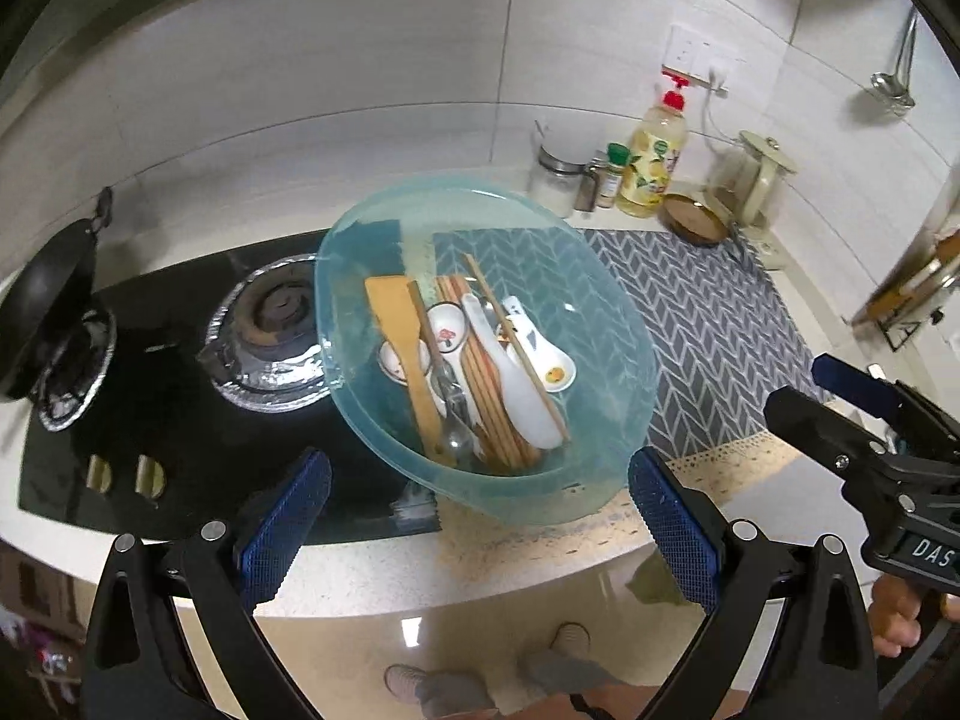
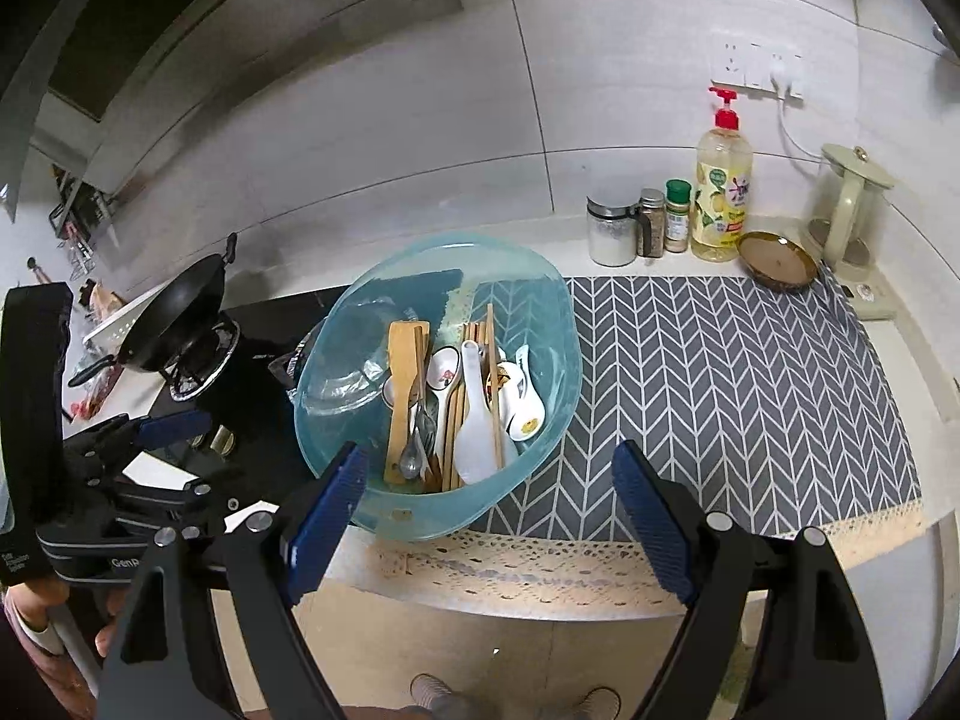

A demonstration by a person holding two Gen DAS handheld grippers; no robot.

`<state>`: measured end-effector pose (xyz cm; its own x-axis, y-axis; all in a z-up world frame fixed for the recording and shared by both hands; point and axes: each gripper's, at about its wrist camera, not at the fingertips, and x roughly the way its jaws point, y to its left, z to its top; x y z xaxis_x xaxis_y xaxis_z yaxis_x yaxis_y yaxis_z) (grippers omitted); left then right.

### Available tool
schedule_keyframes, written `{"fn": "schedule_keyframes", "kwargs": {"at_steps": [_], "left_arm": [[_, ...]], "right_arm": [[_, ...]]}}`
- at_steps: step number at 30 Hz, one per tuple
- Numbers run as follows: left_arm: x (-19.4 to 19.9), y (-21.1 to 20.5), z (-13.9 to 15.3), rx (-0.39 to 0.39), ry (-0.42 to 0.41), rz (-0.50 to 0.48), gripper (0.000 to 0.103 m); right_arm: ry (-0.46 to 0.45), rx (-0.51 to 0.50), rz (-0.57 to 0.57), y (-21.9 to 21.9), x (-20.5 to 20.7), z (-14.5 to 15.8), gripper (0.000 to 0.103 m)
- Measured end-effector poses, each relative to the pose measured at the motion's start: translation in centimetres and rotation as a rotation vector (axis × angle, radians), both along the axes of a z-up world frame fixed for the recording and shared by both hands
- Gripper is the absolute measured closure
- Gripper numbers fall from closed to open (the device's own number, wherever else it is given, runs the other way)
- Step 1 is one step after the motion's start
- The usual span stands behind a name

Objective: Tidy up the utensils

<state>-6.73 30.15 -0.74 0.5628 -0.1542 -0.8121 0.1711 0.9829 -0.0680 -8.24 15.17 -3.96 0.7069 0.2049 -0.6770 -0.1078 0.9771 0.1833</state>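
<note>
A translucent blue basin (image 1: 600, 324) (image 2: 543, 312) sits on the counter, partly on the stove and partly on the mat. In it lie a wooden spatula (image 1: 399, 342) (image 2: 401, 384), wooden chopsticks (image 1: 486, 384) (image 2: 493, 384), a white rice paddle (image 1: 519, 390) (image 2: 474, 426), patterned ceramic spoons (image 1: 447, 327) (image 2: 522, 405) and a metal spoon (image 1: 456, 426) (image 2: 411, 456). My left gripper (image 1: 480, 510) hovers open just in front of the basin's near rim. My right gripper (image 2: 489, 510) is open too, above the basin's near right side. Neither one holds anything.
A black gas stove (image 1: 180, 420) with a wok (image 1: 48, 312) (image 2: 174, 318) lies left of the basin. A grey herringbone mat (image 2: 720, 390) spreads to the right. A soap bottle (image 2: 723, 192), jars (image 2: 612, 231), a brown dish (image 2: 777, 261) and a kettle (image 2: 846, 204) stand along the wall.
</note>
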Motion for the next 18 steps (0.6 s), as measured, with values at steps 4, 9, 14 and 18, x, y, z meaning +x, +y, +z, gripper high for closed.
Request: {"fn": "schedule_keyframes", "kwargs": {"at_steps": [4,9,14,18], "left_arm": [[0.4,0.4,-0.7,-0.001,0.012,-0.024,0.004],[1.0,0.2,-1.8,0.016,0.033,-0.043,0.004],[1.2,-0.4,-2.7,0.019,0.057,-0.062,0.004],[1.5,-0.6,-2.8,0.025,0.061,-0.069,0.004]], "right_arm": [[0.009,-0.007,-0.024,-0.1,0.0,-0.3,0.022],[0.044,-0.014,-0.034,-0.2,0.5,-1.4,0.022],[0.067,-0.010,-0.035,-0.1,0.9,-2.1,0.022],[0.072,-0.015,-0.031,-0.2,1.0,-2.2,0.022]]}}
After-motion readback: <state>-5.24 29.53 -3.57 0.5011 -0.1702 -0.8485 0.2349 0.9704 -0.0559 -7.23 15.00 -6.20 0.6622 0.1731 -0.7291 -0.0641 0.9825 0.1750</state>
